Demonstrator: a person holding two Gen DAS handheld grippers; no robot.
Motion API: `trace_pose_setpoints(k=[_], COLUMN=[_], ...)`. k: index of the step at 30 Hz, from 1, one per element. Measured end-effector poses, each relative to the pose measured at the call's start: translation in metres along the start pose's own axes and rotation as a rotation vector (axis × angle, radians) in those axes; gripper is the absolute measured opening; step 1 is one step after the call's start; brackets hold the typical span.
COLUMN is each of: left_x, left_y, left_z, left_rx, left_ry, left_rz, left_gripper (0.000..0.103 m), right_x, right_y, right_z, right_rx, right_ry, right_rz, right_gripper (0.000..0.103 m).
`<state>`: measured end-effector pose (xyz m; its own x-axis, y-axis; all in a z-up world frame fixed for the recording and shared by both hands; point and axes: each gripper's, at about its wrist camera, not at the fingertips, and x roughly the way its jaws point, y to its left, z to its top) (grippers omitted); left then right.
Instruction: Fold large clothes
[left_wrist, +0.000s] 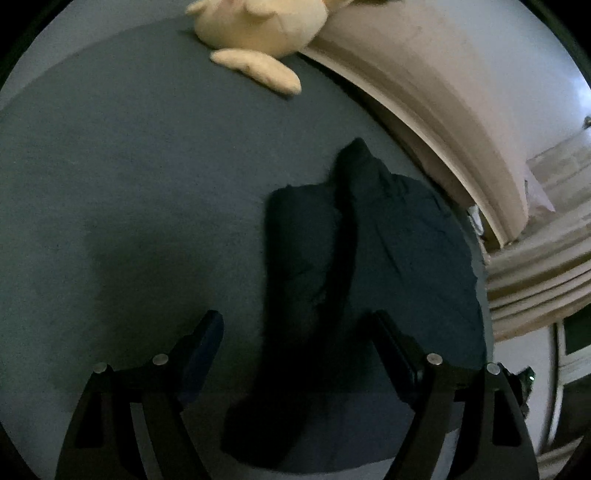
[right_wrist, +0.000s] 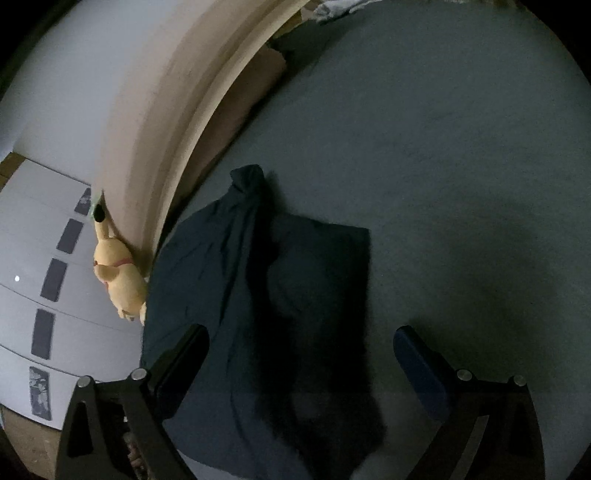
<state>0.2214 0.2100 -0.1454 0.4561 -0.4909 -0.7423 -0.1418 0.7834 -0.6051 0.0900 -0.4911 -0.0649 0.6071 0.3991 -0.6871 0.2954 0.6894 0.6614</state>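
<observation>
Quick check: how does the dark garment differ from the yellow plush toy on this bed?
The garment is dark navy; the plush toy is pale yellow. The garment lies flat and bunched below both open grippers, left gripper and right gripper; the toy sits stuffed and rounded against the headboard. Neither is gripped.

Surroundings: bed surface, headboard, soft toy and cupboard.
A grey-blue bed sheet (left_wrist: 129, 184) (right_wrist: 443, 147) covers the mattress. A beige curved headboard (left_wrist: 443, 110) (right_wrist: 155, 122) borders it. A yellow plush toy (left_wrist: 255, 33) (right_wrist: 118, 273) lies on the sheet against the headboard. Beyond it stands a white cupboard (right_wrist: 44, 229) with dark handle recesses. Pale curtains (left_wrist: 539, 266) hang at one side.
</observation>
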Motion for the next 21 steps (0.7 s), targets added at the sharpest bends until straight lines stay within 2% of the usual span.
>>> trace_pose_setpoints(k=[4,7,9,11,13,19,20,21], left_x=[0.011,0.025,0.030,0.034,0.040,0.044,0.046,0.047], left_y=[-0.006,-0.009,-0.012,-0.015,-0.016,-0.024,-0.027,-0.029], left_z=[0.010,0.013,0.013,0.015,0.017,0.015,0.015,0.014], left_rx=[0.025,0.036,0.056,0.064,0.068,0.113,0.118,0.125], left_ry=[0.022,0.079,0.095,0.105,0.128,0.154,0.152,0.154], left_rz=[-0.067,-0.080,-0.072,-0.095,-0.106,-0.096,-0.086,-0.071], left_gripper=[0.082,0.082,0.082,0.082,0.082,0.082,0.081,0.074], right_x=[0.023,0.052,0.055,0.055,0.059,0.071,0.073,0.074], right_y=[0.012,0.019,0.021,0.031,0.042,0.041,0.042,0.043], right_z=[0.007,0.015,0.016,0.012,0.008,0.006,0.006,0.005], right_rx=[-0.044,-0.072,-0.077,-0.124,-0.189,-0.203,-0.206,-0.208], right_ry=[0.049,0.097,0.096,0.105,0.131,0.178,0.180,0.183], right_rz=[0.044,0.007,0.021,0.035,0.005,-0.029,-0.033,-0.037], right_gripper=[0.101,0.101,0.100,0.094,0.084,0.077,0.075,0.071])
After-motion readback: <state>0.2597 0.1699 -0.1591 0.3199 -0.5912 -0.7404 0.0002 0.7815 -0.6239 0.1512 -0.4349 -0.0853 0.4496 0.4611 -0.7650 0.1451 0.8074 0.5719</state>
